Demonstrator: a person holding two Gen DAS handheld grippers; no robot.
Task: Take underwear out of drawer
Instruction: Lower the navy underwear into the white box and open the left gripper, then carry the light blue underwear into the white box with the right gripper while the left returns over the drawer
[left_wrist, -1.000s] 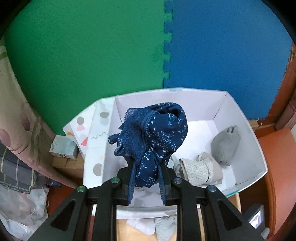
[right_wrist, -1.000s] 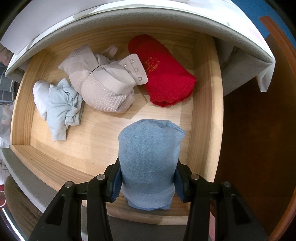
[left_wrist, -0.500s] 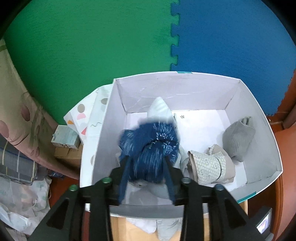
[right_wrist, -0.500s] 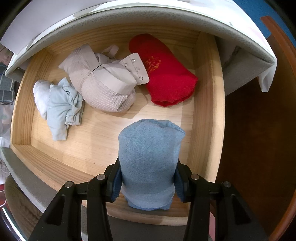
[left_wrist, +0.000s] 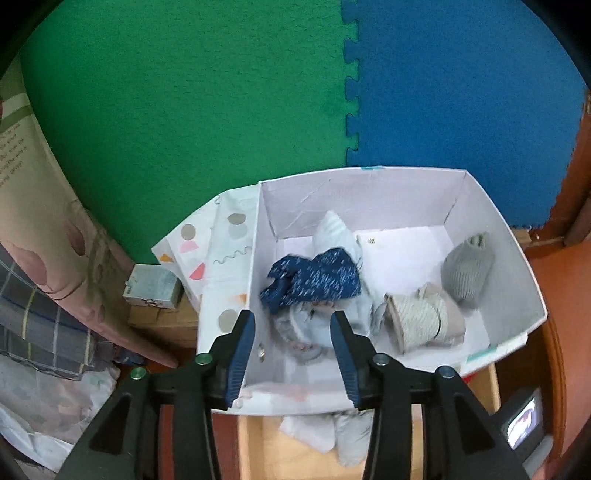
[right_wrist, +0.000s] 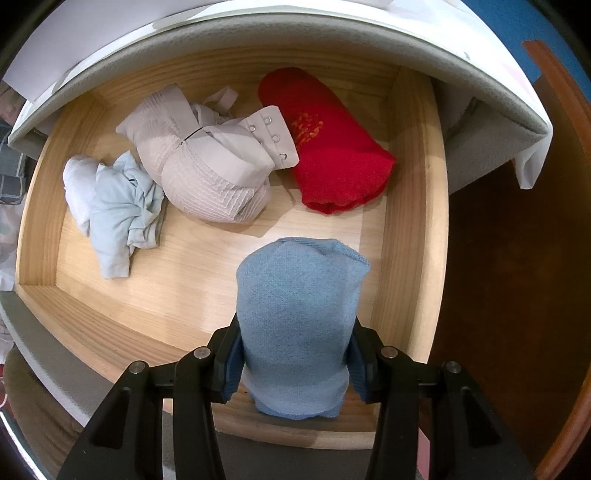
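Observation:
In the left wrist view, my left gripper (left_wrist: 291, 332) is open and empty above the white box (left_wrist: 517, 258). The navy patterned underwear (left_wrist: 314, 282) lies inside the box on a pale blue garment (left_wrist: 317, 325), just beyond the fingertips. A rolled grey piece (left_wrist: 467, 267) and a beige rolled piece (left_wrist: 421, 323) lie at the box's right. In the right wrist view, my right gripper (right_wrist: 295, 354) is shut on a light blue rolled garment (right_wrist: 299, 317), held over the wooden drawer (right_wrist: 410, 240). In the drawer lie a red roll (right_wrist: 332, 147), a beige bra (right_wrist: 210, 162) and a pale blue garment (right_wrist: 118, 210).
Green (left_wrist: 184, 110) and blue (left_wrist: 461, 92) foam mats stand behind the box. A dotted white lid (left_wrist: 221, 258) leans at the box's left, beside a small carton (left_wrist: 151, 288). Bedding (left_wrist: 37, 295) lies at far left. A dark wooden floor (right_wrist: 498, 295) is right of the drawer.
My left gripper opened and let the navy underwear drop into the white box. My right gripper stayed still, holding the light blue garment.

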